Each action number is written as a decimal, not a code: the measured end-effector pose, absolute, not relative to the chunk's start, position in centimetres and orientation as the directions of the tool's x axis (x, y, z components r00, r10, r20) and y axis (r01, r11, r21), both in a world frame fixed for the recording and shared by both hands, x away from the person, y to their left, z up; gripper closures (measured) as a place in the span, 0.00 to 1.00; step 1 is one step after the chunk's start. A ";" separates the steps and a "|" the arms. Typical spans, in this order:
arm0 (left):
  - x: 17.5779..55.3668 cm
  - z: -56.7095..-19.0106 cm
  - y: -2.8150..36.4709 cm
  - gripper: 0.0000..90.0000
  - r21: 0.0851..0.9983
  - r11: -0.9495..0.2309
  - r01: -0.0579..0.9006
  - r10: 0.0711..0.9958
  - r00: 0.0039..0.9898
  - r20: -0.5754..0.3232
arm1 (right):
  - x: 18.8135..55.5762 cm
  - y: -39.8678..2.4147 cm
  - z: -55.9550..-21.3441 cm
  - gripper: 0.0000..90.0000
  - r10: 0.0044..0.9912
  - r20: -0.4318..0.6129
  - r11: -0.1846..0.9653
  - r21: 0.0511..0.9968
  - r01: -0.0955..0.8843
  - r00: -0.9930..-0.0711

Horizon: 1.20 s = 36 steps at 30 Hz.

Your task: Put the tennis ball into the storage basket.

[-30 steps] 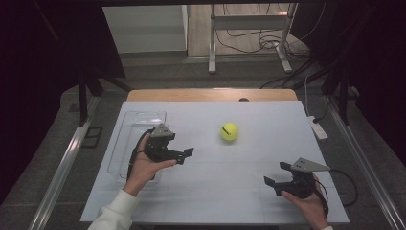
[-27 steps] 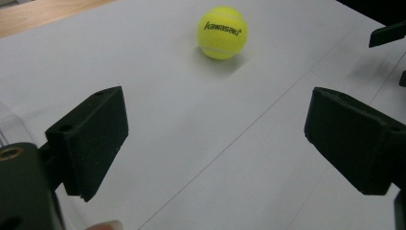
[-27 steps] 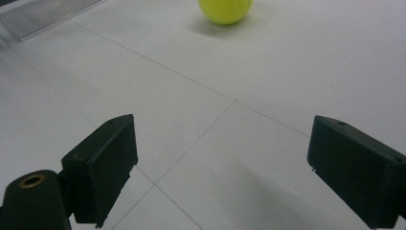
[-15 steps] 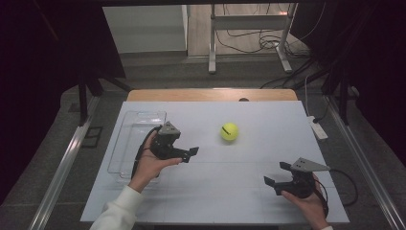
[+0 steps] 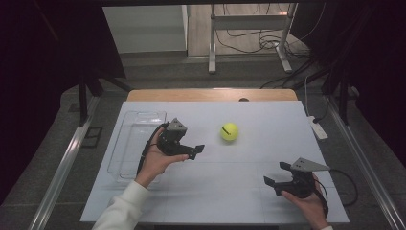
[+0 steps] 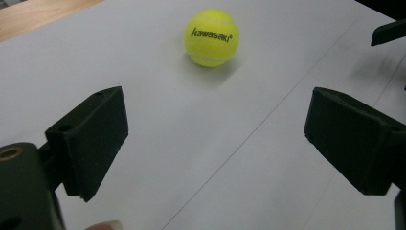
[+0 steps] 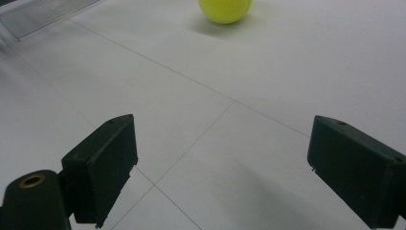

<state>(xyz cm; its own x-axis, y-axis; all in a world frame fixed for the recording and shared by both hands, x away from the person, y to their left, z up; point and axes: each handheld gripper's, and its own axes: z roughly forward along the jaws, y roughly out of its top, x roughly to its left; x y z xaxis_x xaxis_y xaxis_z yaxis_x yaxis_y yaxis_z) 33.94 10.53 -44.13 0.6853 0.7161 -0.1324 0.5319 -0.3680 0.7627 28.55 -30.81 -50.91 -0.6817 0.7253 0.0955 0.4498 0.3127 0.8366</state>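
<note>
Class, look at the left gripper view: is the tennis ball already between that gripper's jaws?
No: the tennis ball lies on the table beyond the open left gripper, untouched.

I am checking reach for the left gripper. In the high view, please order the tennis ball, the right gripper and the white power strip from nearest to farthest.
From the left gripper:
1. Tennis ball, just beyond it, mid-table.
2. Right gripper, near right corner.
3. White power strip, right table edge.

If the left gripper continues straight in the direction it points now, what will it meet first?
Most likely the yellow tennis ball. The left gripper has open jaws, and the ball lies ahead of them, roughly centred, with bare white table between. Whether its height matches the ball is unclear.
</note>
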 end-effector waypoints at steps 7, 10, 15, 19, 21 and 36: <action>34.6 -44.0 9.7 0.10 0.758 -0.383 0.528 0.711 0.692 -0.124 | 28.6 -30.8 -50.9 0.11 0.725 0.095 0.313 0.837 0.449 -0.682; 34.8 -44.0 9.3 0.10 0.756 -0.388 0.528 0.709 0.695 -0.121 | 28.6 -30.8 -50.9 0.11 0.726 0.096 0.312 0.837 0.450 -0.681; 35.1 -44.0 9.0 0.10 0.750 -0.399 0.528 0.707 0.698 -0.115 | 28.6 -30.8 -50.9 0.11 0.724 0.096 0.313 0.836 0.450 -0.683; 35.3 -44.1 8.7 0.10 0.746 -0.402 0.530 0.707 0.698 -0.115 | 28.6 -30.8 -50.9 0.11 0.725 0.095 0.313 0.836 0.450 -0.682; 35.4 -44.1 8.6 0.10 0.746 -0.402 0.531 0.707 0.698 -0.115 | 28.6 -30.8 -50.9 0.11 0.724 0.096 0.313 0.836 0.450 -0.683; 36.1 -43.9 7.8 0.10 0.738 -0.421 0.527 0.698 0.708 -0.107 | 28.6 -30.9 -50.9 0.11 0.725 0.095 0.313 0.837 0.449 -0.682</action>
